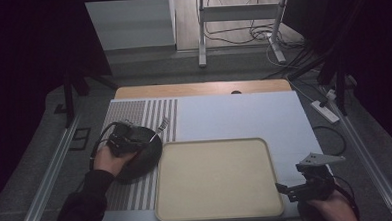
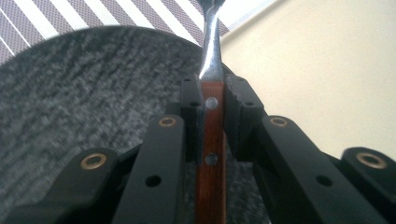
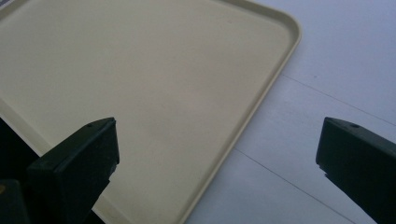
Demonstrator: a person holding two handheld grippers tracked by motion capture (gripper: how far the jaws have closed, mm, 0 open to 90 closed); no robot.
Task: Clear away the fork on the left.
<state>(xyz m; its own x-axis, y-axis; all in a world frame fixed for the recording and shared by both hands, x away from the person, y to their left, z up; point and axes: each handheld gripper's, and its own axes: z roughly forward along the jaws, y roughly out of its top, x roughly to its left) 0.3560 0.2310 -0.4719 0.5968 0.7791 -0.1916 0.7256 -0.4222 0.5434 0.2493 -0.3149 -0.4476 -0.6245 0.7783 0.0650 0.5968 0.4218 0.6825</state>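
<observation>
My left gripper (image 1: 144,139) is shut on the brown wooden handle of a piece of cutlery (image 2: 211,140) with two rivets. Its steel neck runs out past the fingertips, and in the high view the metal end (image 1: 162,125) looks like a fork head. The left gripper (image 2: 215,93) hangs over a dark grey round plate (image 1: 142,163), also seen in the left gripper view (image 2: 84,93). A beige tray (image 1: 217,179) lies bare to the right of the plate. My right gripper (image 1: 289,180) stands open by the tray's near right corner (image 3: 261,93), with nothing between its jaws (image 3: 219,140).
The plate rests on a grey-and-white striped mat (image 1: 134,113) at the left of the white tabletop (image 1: 234,114). Behind the table are a metal stand and loose cables (image 1: 261,35) on the floor. A power strip (image 1: 326,111) lies off the right edge.
</observation>
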